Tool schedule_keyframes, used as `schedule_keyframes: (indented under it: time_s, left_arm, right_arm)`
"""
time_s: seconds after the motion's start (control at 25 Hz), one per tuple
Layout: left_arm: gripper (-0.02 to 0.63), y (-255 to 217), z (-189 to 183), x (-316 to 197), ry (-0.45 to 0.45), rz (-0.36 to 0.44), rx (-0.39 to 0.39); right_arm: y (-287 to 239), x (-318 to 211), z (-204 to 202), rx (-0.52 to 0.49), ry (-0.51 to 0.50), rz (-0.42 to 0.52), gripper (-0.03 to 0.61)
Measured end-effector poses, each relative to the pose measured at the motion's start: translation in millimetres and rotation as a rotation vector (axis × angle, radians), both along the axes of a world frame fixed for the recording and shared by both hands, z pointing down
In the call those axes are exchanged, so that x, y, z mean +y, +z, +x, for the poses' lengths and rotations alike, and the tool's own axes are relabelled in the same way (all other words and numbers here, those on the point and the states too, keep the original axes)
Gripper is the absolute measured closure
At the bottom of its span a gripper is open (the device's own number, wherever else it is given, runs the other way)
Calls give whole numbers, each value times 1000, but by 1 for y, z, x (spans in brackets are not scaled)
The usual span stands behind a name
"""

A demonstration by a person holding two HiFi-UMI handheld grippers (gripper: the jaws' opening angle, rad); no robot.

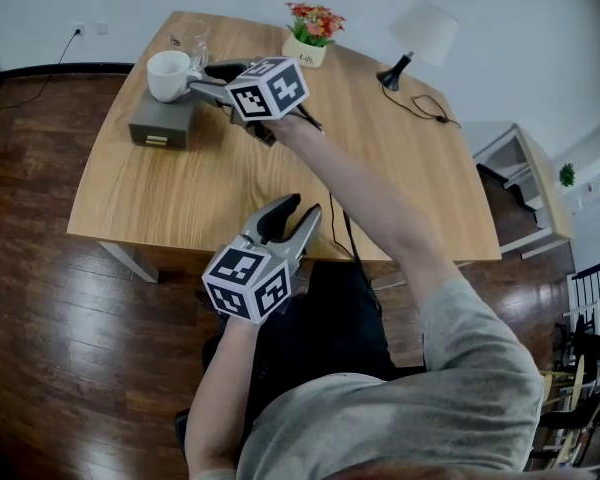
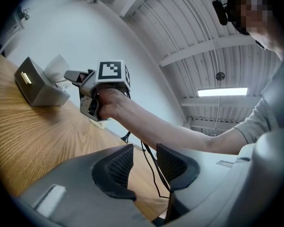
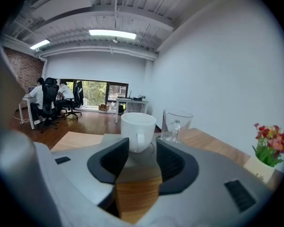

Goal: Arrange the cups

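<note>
A white cup (image 1: 168, 73) stands upright on a small grey drawer box (image 1: 158, 123) at the table's far left. Behind it a clear glass mug (image 1: 196, 40) stands on the table. My right gripper (image 1: 205, 78) reaches toward the cup from the right. In the right gripper view its jaws (image 3: 142, 161) are open, and the cup (image 3: 138, 130) stands just beyond the fingertips with its handle facing them, apart from the pads. The glass mug (image 3: 176, 124) is to the cup's right. My left gripper (image 1: 298, 216) hovers at the table's near edge, open and holding nothing (image 2: 144, 162).
A flower pot (image 1: 315, 30) stands at the far edge of the wooden table (image 1: 240, 183). A white lamp (image 1: 420, 33) and its black cable (image 1: 420, 103) sit at the far right. A white shelf (image 1: 525, 183) stands to the right of the table. People sit at desks far behind (image 3: 47, 100).
</note>
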State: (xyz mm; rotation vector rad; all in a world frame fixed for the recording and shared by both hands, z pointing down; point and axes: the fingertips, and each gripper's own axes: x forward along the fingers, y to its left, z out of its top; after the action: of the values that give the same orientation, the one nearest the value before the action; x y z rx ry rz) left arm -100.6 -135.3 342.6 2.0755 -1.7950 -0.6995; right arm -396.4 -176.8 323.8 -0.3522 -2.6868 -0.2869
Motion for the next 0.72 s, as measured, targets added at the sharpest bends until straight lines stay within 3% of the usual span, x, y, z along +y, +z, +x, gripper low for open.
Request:
schedule_keyframes:
  time_s: [0.12, 0.28, 0.52, 0.72]
  left_arm:
    - [472, 0, 0, 0, 2, 1, 0]
    - [472, 0, 0, 2, 5, 2, -6]
    - [474, 3, -2, 3, -3, -6, -56]
    - [474, 10, 9, -2, -5, -55, -183]
  right_arm:
    - [-6, -2, 37, -16, -24, -56, 380]
    - [-3, -14, 132, -68, -41, -124, 437]
    - [2, -63, 294, -210, 133, -187, 439]
    - [14, -80, 384, -295, 260, -193, 439]
